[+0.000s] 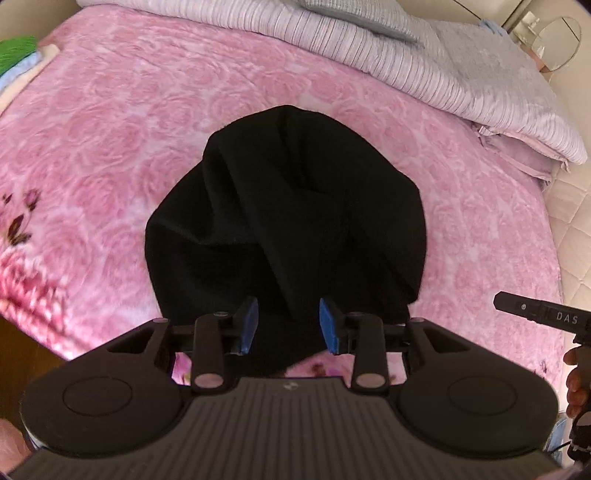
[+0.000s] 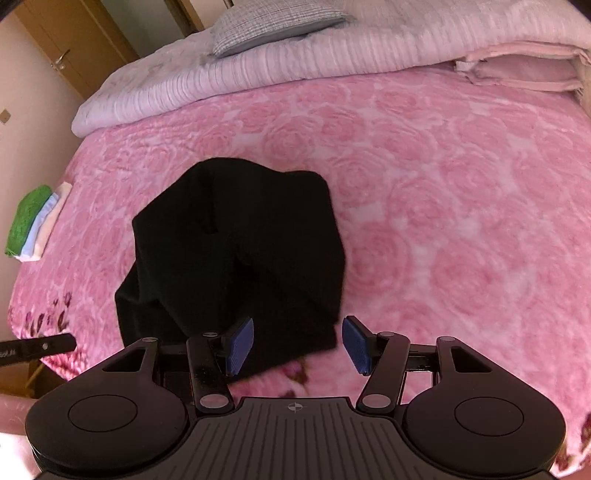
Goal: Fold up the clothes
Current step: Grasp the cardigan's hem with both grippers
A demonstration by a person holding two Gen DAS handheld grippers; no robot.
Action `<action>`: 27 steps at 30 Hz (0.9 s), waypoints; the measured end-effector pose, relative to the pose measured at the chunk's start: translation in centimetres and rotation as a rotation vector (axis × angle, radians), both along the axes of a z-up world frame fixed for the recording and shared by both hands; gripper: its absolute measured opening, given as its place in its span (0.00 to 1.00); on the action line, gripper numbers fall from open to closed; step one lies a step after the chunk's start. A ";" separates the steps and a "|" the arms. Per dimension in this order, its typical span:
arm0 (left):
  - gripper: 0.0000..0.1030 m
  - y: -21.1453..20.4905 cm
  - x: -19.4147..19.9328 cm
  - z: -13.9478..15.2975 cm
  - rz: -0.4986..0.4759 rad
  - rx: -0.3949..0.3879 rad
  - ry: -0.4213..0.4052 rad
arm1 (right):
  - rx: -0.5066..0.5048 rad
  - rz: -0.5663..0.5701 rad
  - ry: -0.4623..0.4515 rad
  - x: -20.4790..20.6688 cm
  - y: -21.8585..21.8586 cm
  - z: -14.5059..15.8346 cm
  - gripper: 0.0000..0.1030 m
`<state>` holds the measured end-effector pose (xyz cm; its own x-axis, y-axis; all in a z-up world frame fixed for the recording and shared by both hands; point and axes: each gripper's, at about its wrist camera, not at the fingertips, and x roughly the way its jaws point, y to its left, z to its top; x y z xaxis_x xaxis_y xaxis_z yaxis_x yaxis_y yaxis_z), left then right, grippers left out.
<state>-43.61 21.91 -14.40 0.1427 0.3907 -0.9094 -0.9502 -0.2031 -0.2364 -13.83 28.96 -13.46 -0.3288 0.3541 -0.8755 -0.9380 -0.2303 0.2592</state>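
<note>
1. Left gripper (image 1: 288, 325) hangs over the near end of the black garment (image 1: 284, 206), pointing steeply down, its blue pads (image 1: 248, 325) apart with a wide gap; dark cloth lies beneath the gap, and neither pad visibly presses on it.
2. Right gripper (image 2: 297, 345) also has its blue pads (image 2: 240, 345) spread wide; the left pad sits over the garment's near right corner, the right pad over bare blanket just beside the garment. Nothing is clamped between them.
3. Black garment (image 2: 236, 251) lies crumpled in a loose heap with several overlapping folds, resting on the pink rose-patterned blanket (image 2: 443, 221) that covers the bed, toward the near edge of the bed.
4. Beyond the garment, at the far side of the bed, a pale striped quilt (image 2: 258, 77) is bunched up, with a grey checked pillow (image 2: 273, 22) on top of it.
5. To the left of the garment, near the bed's left edge, sits a small stack of folded clothes (image 2: 33, 225): green on top, then light blue and cream.
6. In the left wrist view, part of the other gripper (image 1: 543, 314) and some fingers of a hand (image 1: 576, 384) show to the right of the garment, at the picture's edge.
7. Behind the quilt in the right wrist view, a wooden door (image 2: 66, 48) with a handle stands at the upper left.
</note>
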 end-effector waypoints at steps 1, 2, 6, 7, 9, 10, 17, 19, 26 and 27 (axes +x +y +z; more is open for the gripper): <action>0.30 0.7 -0.3 -0.6 -0.005 -0.005 -0.001 | 0.008 0.010 -0.013 -0.9 0.4 -0.4 0.56; 0.30 1.3 -0.6 -1.2 -0.004 -0.012 -0.004 | 0.021 0.029 -0.038 -1.8 0.7 -0.8 0.56; 0.30 3.1 -1.7 -3.8 0.055 -0.043 -0.040 | 0.065 0.167 -0.133 -5.4 1.7 -3.5 0.56; 0.30 3.4 -1.8 -4.5 0.073 -0.043 -0.049 | 0.077 0.211 -0.159 -6.2 1.9 -4.3 0.56; 0.31 4.1 -2.0 -6.0 0.113 -0.044 -0.067 | 0.107 0.305 -0.232 -7.7 2.2 -6.5 0.56; 0.31 4.4 -1.9 -6.8 0.142 -0.042 -0.073 | 0.126 0.350 -0.271 -8.3 2.4 -7.6 0.56; 0.31 6.4 -1.1 -12.4 0.333 -0.026 -0.128 | 0.192 0.503 -0.388 -8.9 3.8 -15.0 0.56; 0.32 6.9 -0.8 -13.6 0.370 -0.030 -0.110 | 0.204 0.530 -0.414 -9.3 3.8 -16.5 0.56; 0.26 8.8 -0.3 -16.9 0.396 -0.057 -0.114 | 0.258 0.557 -0.467 -10.0 4.0 -19.5 0.56; 0.08 9.0 -0.3 -17.1 0.386 -0.056 -0.121 | 0.253 0.541 -0.441 -9.6 4.4 -19.3 0.54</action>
<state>-43.88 30.91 -31.54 0.1027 0.3869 -0.9164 -0.7674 -0.5553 -0.3205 -23.43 33.34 -32.79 -0.1514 0.4511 -0.8795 -0.6812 -0.6924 -0.2379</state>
